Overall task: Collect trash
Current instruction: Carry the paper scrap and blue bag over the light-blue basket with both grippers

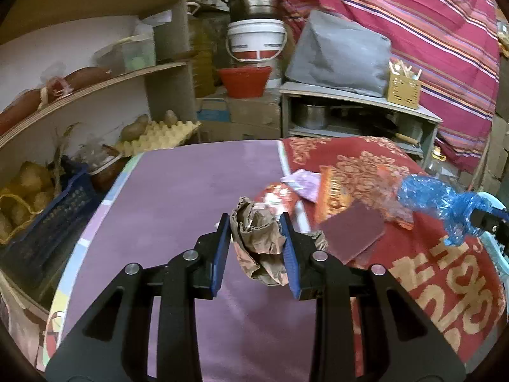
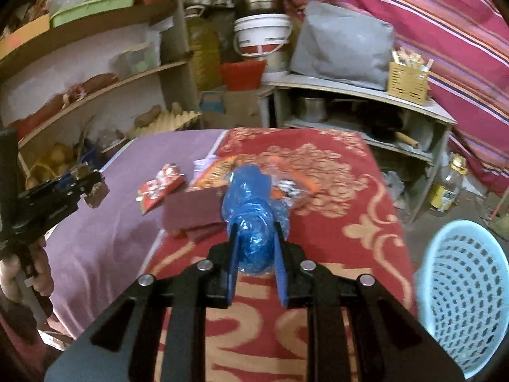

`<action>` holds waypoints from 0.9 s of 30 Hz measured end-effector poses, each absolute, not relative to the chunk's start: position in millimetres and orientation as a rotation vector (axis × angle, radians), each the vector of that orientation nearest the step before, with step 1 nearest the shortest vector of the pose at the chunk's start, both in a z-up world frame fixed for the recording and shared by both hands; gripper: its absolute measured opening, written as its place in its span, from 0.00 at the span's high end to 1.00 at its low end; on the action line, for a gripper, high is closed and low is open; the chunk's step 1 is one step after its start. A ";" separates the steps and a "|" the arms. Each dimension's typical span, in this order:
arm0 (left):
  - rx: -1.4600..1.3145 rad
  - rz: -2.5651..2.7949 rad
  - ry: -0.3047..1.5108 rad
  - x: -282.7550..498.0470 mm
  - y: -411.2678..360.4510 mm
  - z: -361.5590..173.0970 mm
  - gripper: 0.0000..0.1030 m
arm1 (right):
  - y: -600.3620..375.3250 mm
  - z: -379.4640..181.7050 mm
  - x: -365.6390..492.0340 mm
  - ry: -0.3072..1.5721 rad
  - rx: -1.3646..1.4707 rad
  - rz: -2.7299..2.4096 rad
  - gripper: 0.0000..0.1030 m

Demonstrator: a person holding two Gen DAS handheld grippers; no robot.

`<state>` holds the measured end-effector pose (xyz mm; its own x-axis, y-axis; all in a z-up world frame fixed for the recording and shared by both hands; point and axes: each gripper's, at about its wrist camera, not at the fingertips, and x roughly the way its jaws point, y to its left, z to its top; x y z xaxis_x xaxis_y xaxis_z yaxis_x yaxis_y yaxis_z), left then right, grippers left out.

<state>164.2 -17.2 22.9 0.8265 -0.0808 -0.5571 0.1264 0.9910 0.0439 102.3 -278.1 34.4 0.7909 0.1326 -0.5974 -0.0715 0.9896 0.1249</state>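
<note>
Brown crumpled paper [image 1: 259, 238] clamped in left gripper [image 1: 256, 235]; blue plastic bag [image 2: 251, 219] pinched between right gripper [image 2: 254, 242] fingers. Risk: slippery, loosely gripped bag dropping short of basket [image 2: 464, 289].

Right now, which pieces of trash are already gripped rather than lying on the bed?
Two: the crumpled brown paper, clamped in the left gripper, and the blue plastic bag, clamped in the right gripper. The red wrapper lies loose.
</note>
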 end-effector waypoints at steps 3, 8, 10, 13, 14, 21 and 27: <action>0.093 -0.125 0.592 164.5 -34.7 20.3 0.71 | -302.3 32.6 98.0 0.650 0.119 0.081 0.81; 0.107 -0.161 0.589 163.5 -62.3 19.7 0.71 | -334.7 32.5 88.9 0.641 0.134 0.024 0.81; 0.110 -0.178 0.589 163.3 -73.0 19.5 0.71 | -345.1 31.9 84.6 0.637 0.144 0.001 0.81; 0.116 -0.209 0.589 162.4 -94.4 19.1 0.71 | -361.8 32.8 78.0 0.628 0.151 -0.035 0.81; 0.118 -0.222 0.589 162.0 -102.8 18.8 0.71 | -367.7 33.9 75.4 0.622 0.148 -0.052 0.81; 0.148 -0.320 0.577 154.5 -167.8 18.5 0.71 | -411.1 34.9 57.3 0.602 0.148 -0.152 0.81; 0.170 -0.420 0.578 145.7 -226.6 15.6 0.71 | -455.4 30.2 40.7 0.605 0.183 -0.242 0.81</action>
